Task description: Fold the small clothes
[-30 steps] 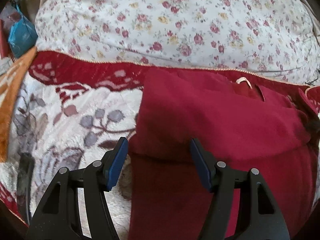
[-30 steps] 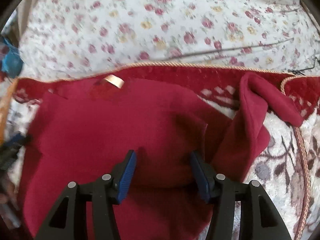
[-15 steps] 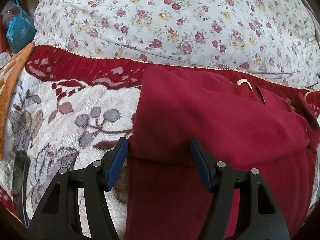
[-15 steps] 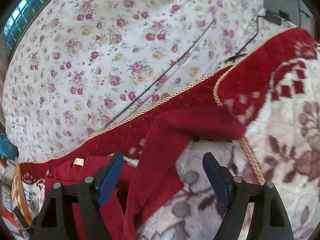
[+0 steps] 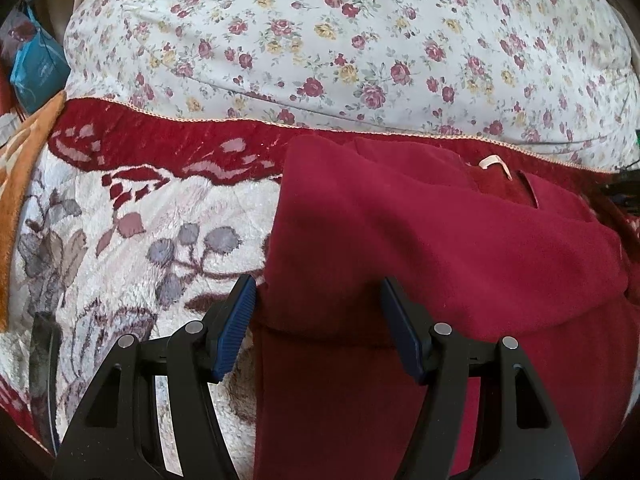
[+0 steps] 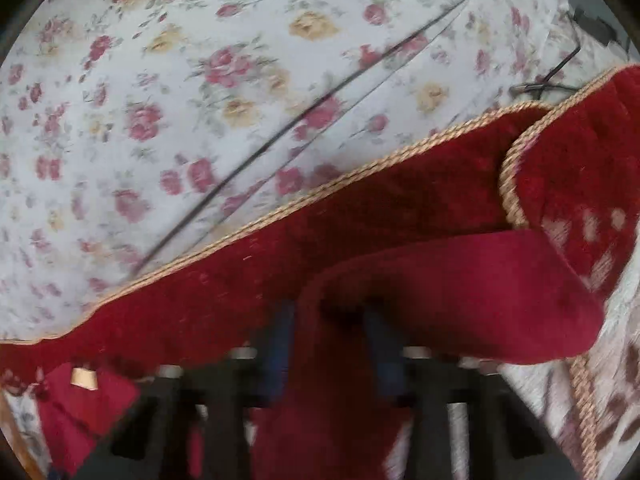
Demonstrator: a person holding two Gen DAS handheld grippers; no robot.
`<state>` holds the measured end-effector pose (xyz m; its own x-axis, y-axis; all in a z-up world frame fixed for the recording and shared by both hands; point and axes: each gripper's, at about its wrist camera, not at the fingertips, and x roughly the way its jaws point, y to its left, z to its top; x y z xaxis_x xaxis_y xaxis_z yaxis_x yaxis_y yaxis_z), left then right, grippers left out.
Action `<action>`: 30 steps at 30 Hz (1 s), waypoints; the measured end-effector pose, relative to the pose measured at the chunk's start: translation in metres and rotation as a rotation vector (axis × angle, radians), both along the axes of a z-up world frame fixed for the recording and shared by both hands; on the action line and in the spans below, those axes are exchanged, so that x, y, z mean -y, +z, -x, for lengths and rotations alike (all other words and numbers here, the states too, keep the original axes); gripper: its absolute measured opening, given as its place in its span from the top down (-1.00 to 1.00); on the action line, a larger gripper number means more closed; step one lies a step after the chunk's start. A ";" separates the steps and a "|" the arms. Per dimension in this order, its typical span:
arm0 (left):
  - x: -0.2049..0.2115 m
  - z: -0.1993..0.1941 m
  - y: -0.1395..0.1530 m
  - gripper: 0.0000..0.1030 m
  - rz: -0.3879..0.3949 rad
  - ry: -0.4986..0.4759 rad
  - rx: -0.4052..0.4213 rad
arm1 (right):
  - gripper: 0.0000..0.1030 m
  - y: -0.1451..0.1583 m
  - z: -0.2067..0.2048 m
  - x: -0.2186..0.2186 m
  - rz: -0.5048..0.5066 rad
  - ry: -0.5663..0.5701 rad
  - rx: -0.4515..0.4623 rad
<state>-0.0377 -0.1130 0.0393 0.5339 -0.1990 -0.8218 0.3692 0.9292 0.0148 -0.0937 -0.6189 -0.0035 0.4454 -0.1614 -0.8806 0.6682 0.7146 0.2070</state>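
A plush cream blanket (image 5: 132, 248) with grey and brown leaf shapes, a deep red border and a twisted tan cord edge covers the bed, and past its far edge lies a white sheet (image 5: 320, 40) printed with small red and yellow roses. A thin dark cable (image 6: 304, 112) runs slantwise across that sheet in the right wrist view. On the blanket lies the dark red fleece garment (image 5: 420, 240), partly folded, with a small cream hanging loop (image 5: 494, 164) near its far edge; the garment takes up the right half of the left wrist view. The left claw (image 5: 318, 320) hangs just above the garment's near left part, its blue-padded jaws standing wide with one pad over the blanket and one over the fleece, gripping nothing. At the garment's right end, the right claw (image 6: 332, 348) has just been closing and its jaws now stand narrow on either side of a sleeve (image 6: 460, 300) of the same red fleece, which curves away to the right over the blanket; the picture is blurred, but the pads look pressed on the cloth. A teal bag (image 5: 36, 68) shows at the far left.
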 end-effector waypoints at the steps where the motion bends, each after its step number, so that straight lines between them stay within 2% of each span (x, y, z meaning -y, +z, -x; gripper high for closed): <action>1: -0.001 0.000 0.001 -0.25 0.010 0.005 -0.001 | 0.82 0.005 0.005 -0.001 0.008 0.016 0.027; 2: -0.003 -0.001 0.003 -0.25 0.022 0.011 -0.003 | 0.89 0.011 0.009 -0.004 0.015 0.038 0.047; 5: -0.007 0.001 0.008 -0.25 0.051 0.025 -0.001 | 0.88 0.042 0.023 -0.021 0.098 0.106 0.088; 9: -0.012 0.006 0.016 -0.24 0.073 0.032 0.025 | 0.88 0.092 0.050 -0.052 0.067 0.200 0.248; 12: -0.017 0.004 0.019 -0.24 0.096 0.051 0.027 | 0.88 0.127 0.060 -0.096 0.063 0.321 0.346; 14: -0.021 0.002 0.019 -0.24 0.109 0.072 0.023 | 0.88 0.139 0.059 -0.133 0.049 0.418 0.388; 18: -0.028 0.000 0.019 -0.24 0.130 0.093 0.011 | 0.88 0.130 0.062 -0.211 0.006 0.663 0.388; 21: -0.030 -0.001 0.020 -0.24 0.149 0.089 0.007 | 0.88 0.092 0.059 -0.255 -0.054 0.806 0.255; 23: -0.029 0.001 0.022 -0.24 0.168 0.074 0.003 | 0.83 0.064 0.058 -0.268 -0.050 0.818 0.149; 24: -0.027 0.002 0.022 -0.24 0.179 0.062 0.002 | 0.63 0.057 0.062 -0.268 -0.059 0.802 0.144; 25: -0.026 0.003 0.023 -0.24 0.188 0.050 0.002 | 0.23 0.056 0.065 -0.264 -0.072 0.780 0.153; 26: -0.023 0.005 0.024 -0.24 0.201 0.028 0.001 | 0.09 0.056 0.071 -0.258 -0.090 0.744 0.171; 30: -0.010 0.012 0.025 -0.24 0.220 -0.032 -0.004 | 0.03 0.063 0.073 -0.237 -0.138 0.648 0.262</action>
<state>-0.0500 -0.1034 0.0647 0.5212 -0.3904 -0.7589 0.3983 0.8977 -0.1883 -0.1666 -0.3818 0.0599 0.6135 0.3128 -0.7250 0.0337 0.9070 0.4198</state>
